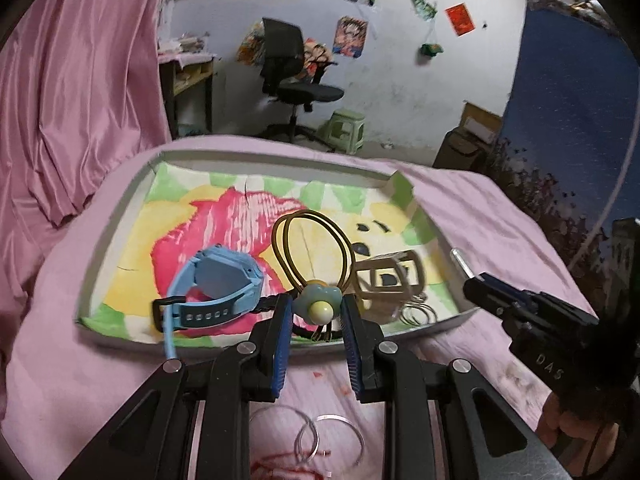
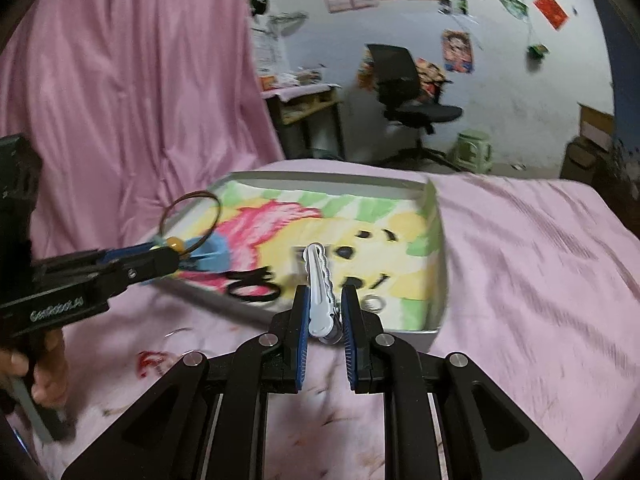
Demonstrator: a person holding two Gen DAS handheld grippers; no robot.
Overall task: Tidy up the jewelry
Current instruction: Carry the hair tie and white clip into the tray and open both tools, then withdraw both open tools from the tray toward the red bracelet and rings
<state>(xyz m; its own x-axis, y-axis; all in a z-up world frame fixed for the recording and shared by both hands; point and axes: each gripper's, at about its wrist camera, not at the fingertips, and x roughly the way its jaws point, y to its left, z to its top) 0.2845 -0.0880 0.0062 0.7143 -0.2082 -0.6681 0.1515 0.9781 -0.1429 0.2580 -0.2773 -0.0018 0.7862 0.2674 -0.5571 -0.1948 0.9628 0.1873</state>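
Left gripper (image 1: 316,312), seen along its two blue-padded fingers (image 1: 282,332), pinches the pale blue flower charm (image 1: 320,304) of a brown hair tie (image 1: 316,246); the elastic loop stands up beyond the fingertips, over the near part of the tray (image 1: 120,216). Right gripper (image 2: 325,312) clamps the near end of a white hair clip (image 2: 318,288), which points away from the camera and rises over the tray's near right area (the clip's far tip is slightly blurred).

Inside the tray, on its flower-and-bear patterned lining (image 1: 224,216), lie a light blue watch (image 1: 216,284) at near left, a beige claw clip (image 1: 390,276) at near right, small metal rings (image 1: 418,314) beside the claw clip, and a black hair tie (image 2: 252,286) near the front edge. From the right wrist view the left gripper enters from the left side, its charm and loop held above the watch.

Nearer than the tray, on the pink cloth (image 1: 60,360) that covers the surface, rest thin silver bangles (image 1: 320,432) and a red mark or item (image 2: 150,362) (too blurred to identify).

Background: a pink curtain (image 1: 80,80) at left, a black office chair (image 1: 292,76), a green stool (image 1: 346,128) and posters (image 1: 351,36) on the far white wall.
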